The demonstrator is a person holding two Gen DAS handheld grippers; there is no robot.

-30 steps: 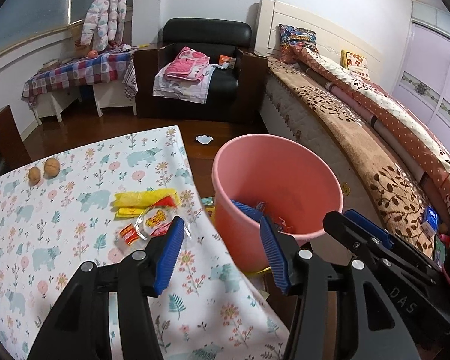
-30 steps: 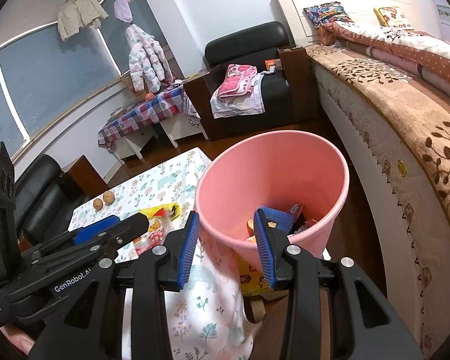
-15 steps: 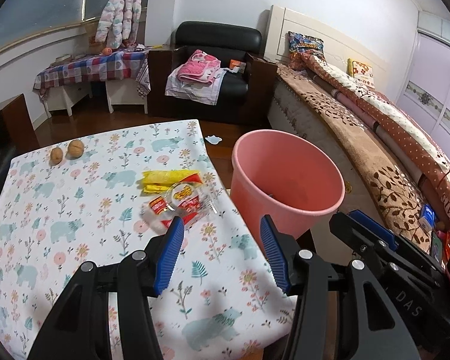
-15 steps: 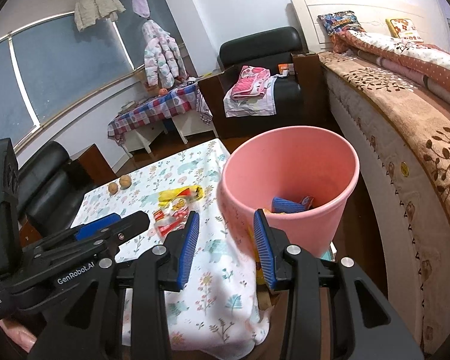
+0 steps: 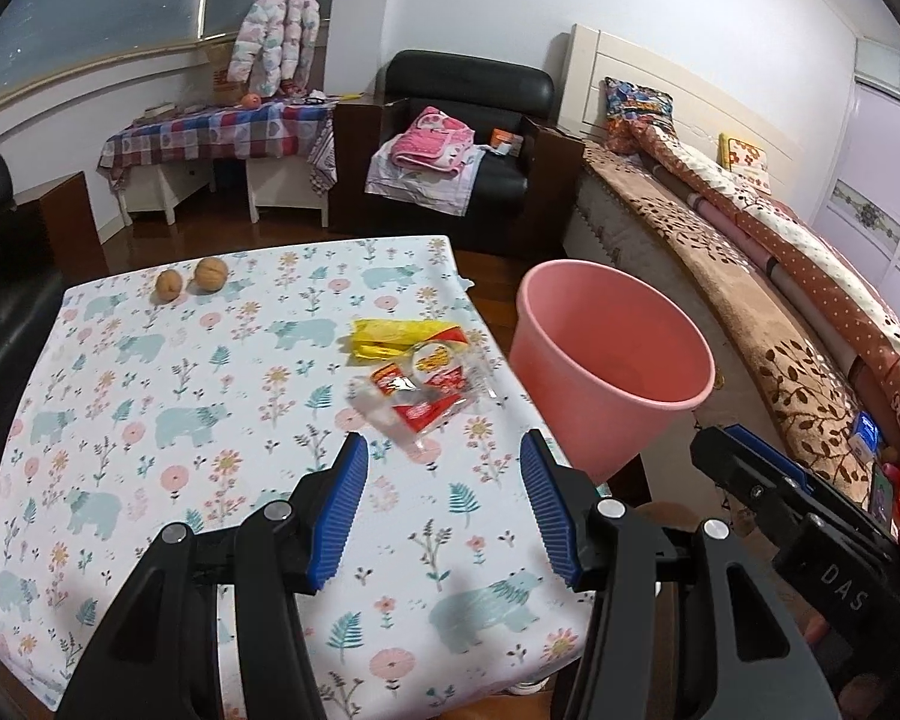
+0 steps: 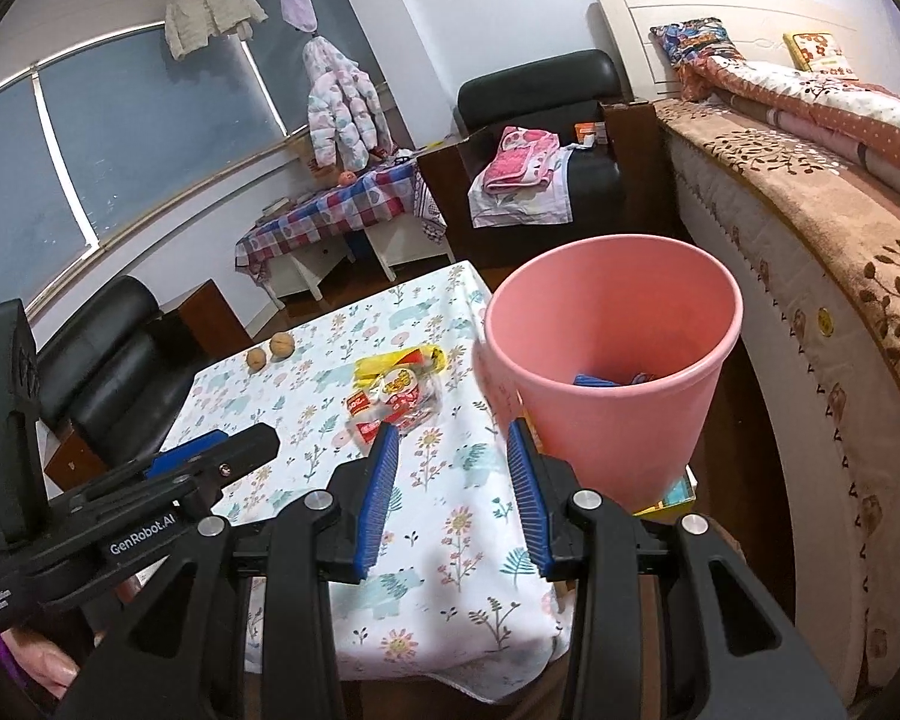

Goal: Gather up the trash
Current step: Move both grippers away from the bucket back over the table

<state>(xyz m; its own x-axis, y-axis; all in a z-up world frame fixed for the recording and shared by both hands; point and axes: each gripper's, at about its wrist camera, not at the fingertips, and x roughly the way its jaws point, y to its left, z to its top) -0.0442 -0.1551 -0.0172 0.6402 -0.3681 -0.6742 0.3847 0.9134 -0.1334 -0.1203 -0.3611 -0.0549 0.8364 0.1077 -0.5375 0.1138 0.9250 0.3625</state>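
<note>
A clear plastic wrapper with red and yellow print (image 5: 423, 390) lies on the flowered tablecloth (image 5: 180, 420), touching a yellow wrapper (image 5: 390, 336) behind it. Both also show in the right wrist view, the clear wrapper (image 6: 396, 402) and the yellow wrapper (image 6: 399, 360). A pink bin (image 5: 615, 360) stands off the table's right edge; in the right wrist view the bin (image 6: 612, 372) holds blue and red scraps. My left gripper (image 5: 444, 498) is open and empty above the table, short of the wrappers. My right gripper (image 6: 450, 480) is open and empty near the bin.
Two walnuts (image 5: 192, 282) sit at the table's far left. A bed (image 5: 750, 276) runs along the right. A black armchair with pink clothes (image 5: 450, 144) and a checked bench (image 5: 222, 138) stand at the back. A black sofa (image 6: 108, 360) is on the left.
Both grippers have pulled back and up from the bin toward the near side of the table. More of the tablecloth shows. Both stay open and empty.
</note>
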